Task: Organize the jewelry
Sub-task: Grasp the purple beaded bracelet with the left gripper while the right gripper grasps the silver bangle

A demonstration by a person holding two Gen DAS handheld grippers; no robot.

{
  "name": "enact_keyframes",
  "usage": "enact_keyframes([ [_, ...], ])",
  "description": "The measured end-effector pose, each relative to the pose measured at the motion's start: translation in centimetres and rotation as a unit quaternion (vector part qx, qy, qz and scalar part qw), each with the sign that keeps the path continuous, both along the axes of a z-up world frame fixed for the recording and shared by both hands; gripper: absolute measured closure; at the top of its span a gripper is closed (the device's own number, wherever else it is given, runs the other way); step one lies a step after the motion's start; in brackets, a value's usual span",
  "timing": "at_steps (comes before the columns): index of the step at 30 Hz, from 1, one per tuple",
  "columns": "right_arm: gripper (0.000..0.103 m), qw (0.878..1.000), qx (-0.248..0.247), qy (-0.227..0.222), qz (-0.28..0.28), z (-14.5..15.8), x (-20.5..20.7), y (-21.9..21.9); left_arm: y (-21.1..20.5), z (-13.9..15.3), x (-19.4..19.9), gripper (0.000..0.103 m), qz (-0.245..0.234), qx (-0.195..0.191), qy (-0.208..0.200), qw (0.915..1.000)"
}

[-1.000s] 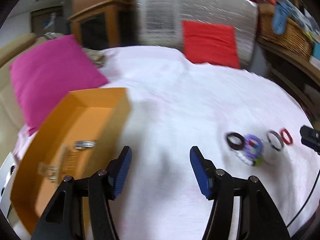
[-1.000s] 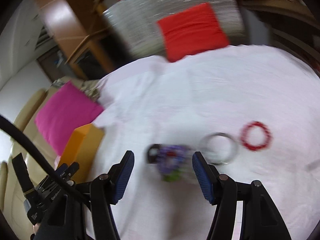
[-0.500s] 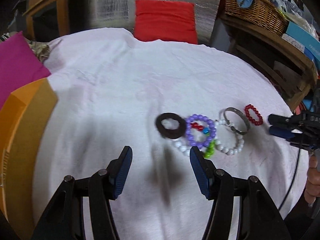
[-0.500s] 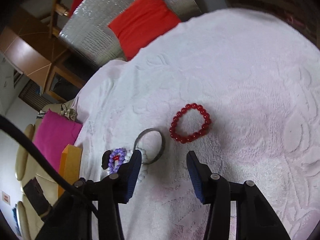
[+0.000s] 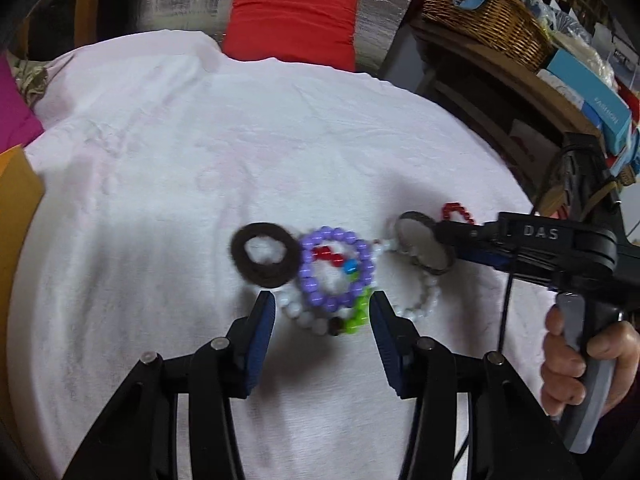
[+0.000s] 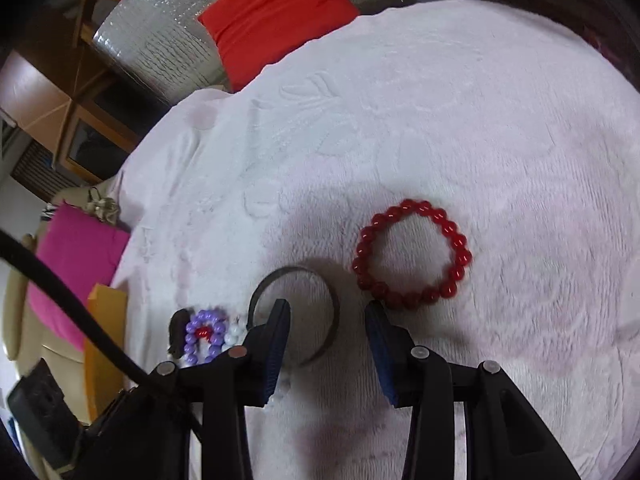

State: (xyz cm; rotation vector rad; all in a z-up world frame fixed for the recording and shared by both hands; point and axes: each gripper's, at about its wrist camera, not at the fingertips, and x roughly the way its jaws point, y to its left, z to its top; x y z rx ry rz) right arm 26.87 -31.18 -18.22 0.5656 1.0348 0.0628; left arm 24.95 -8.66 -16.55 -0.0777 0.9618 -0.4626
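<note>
Here, the left gripper [image 5: 322, 310] was found released, its jaws having just been narrowed, with nothing pressed between the pads. The near arcs of the purple bracelet [image 5: 340, 270] and white bracelet [image 5: 424, 300], together with some green beads [image 5: 358, 316], were seen just ahead of the pads. The right gripper [image 6: 328, 326] was likewise found unclenched, its jaws also just narrowed; the near rim of the bangle [image 6: 296, 312] was straddled, one pad inside the ring and one outside, with no contact evident.

All pieces were laid on the white cloth [image 5: 200, 140]. A dark hair tie [image 5: 264, 254] was placed touching the purple bracelet on its left. The red bracelet [image 6: 412, 254] was set just beside the bangle, apart from it.

The bangle was judged stiff, light and slippery; a pinch across its band would be advised. The beaded bracelets were judged light, limp and prone to rolling; a grip across a single strand, clear of the overlapping neighbours, would be preferred. Dragging of the tangled white and purple strands together was judged likely.

The orange box [image 5: 16, 196] was cut off at the frame edge, its contents hidden. In the left view the red bracelet was mostly concealed behind the right gripper. The bangle's near edge was hidden by a finger [image 6: 276, 340], and motion blur softened the beads.
</note>
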Motion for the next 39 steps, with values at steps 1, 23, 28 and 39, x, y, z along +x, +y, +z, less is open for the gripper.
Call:
enact_keyframes([
  [1,0.06,1.0,0.001,0.001,0.0,0.1,0.0,0.0,-0.4,0.0,0.1,0.053,-0.007,0.003,-0.001,1.0],
  [23,0.044,1.0,0.003,-0.018,0.009,0.3,0.9,0.4,-0.1,0.0,1.5,0.094,0.002,-0.017,-0.03,0.9994],
  [28,0.04,0.999,-0.042,-0.028,0.018,0.5,1.2,2.0,1.2,0.8,1.5,0.094,0.011,-0.024,-0.036,0.999],
  [39,0.037,0.985,-0.164,-0.034,0.029,0.4,1.9,5.5,4.2,2.8,0.8,0.094,0.03,-0.042,-0.07,0.9962],
])
